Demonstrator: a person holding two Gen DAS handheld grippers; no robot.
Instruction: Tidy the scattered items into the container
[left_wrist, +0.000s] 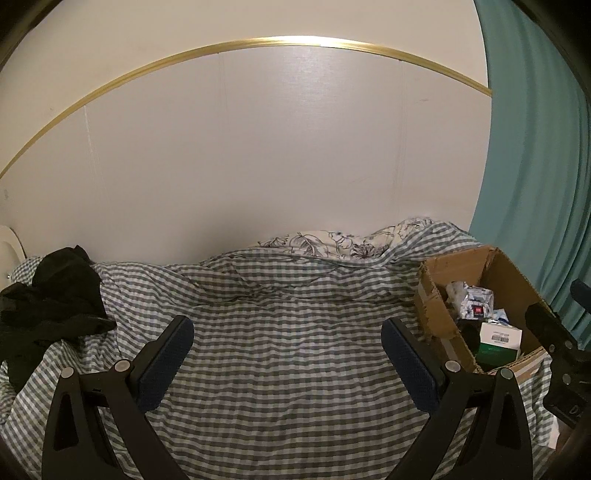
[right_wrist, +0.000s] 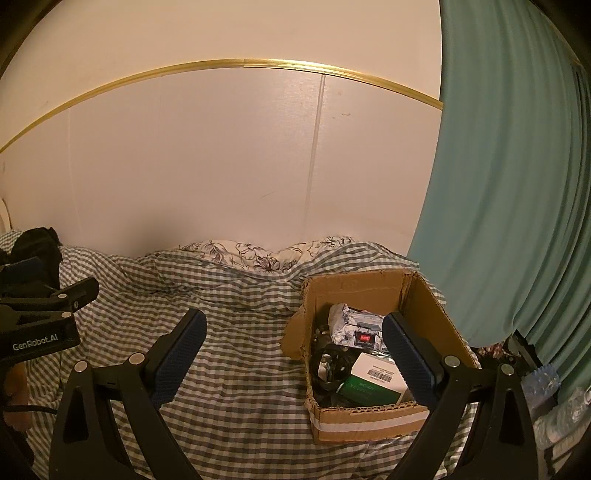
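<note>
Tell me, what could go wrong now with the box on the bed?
1. The cardboard box sits on a soft, rumpled checked duvet near the bed's edge, so a bump might tip it.
2. The right gripper hangs open with one finger over the box; lowering it could knock the green-and-white carton.
3. The black clothing lies far from the box and could get forgotten.

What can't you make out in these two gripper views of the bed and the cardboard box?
- Box contents: in the left wrist view the near wall of the cardboard box hides the lower items; in the right wrist view the right gripper finger covers part of them.
- White and green carton: label print too small to read.
- Black clothing: cut off by the left edge, and too dark to identify.
</note>
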